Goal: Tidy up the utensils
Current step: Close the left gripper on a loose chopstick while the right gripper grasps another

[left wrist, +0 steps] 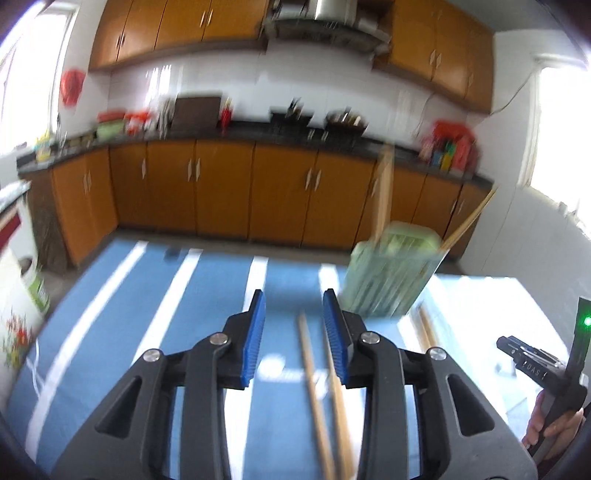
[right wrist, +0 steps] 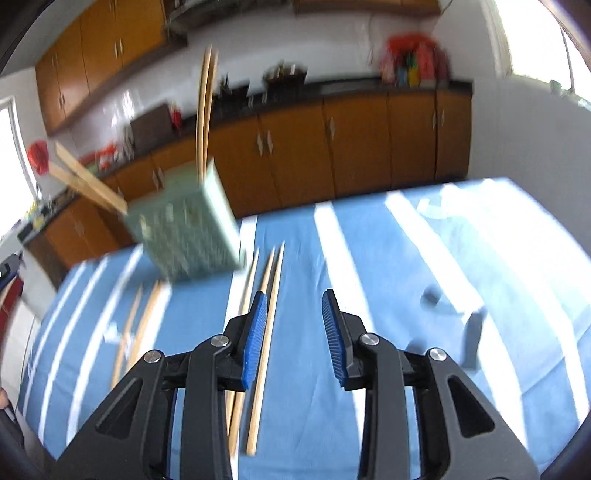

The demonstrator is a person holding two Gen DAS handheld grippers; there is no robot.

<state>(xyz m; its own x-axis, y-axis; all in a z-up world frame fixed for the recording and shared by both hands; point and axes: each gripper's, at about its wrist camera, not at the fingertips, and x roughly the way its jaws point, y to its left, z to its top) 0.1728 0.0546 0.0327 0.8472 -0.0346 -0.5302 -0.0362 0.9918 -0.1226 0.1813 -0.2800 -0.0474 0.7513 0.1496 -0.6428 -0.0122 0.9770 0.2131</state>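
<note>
Ahead of the jaws, a blue cloth with white stripes [left wrist: 110,332] covers the table. Beyond it, orange base cabinets [left wrist: 221,192] run under a dark countertop [left wrist: 258,129] crowded with blurred clutter. More orange wall cupboards [left wrist: 166,26] hang above, beside a steel range hood [left wrist: 325,18].

Both the left gripper [left wrist: 294,306] and right gripper [right wrist: 294,306] angle downward, blue-padded fingers [right wrist: 255,332] parted, empty.
</note>
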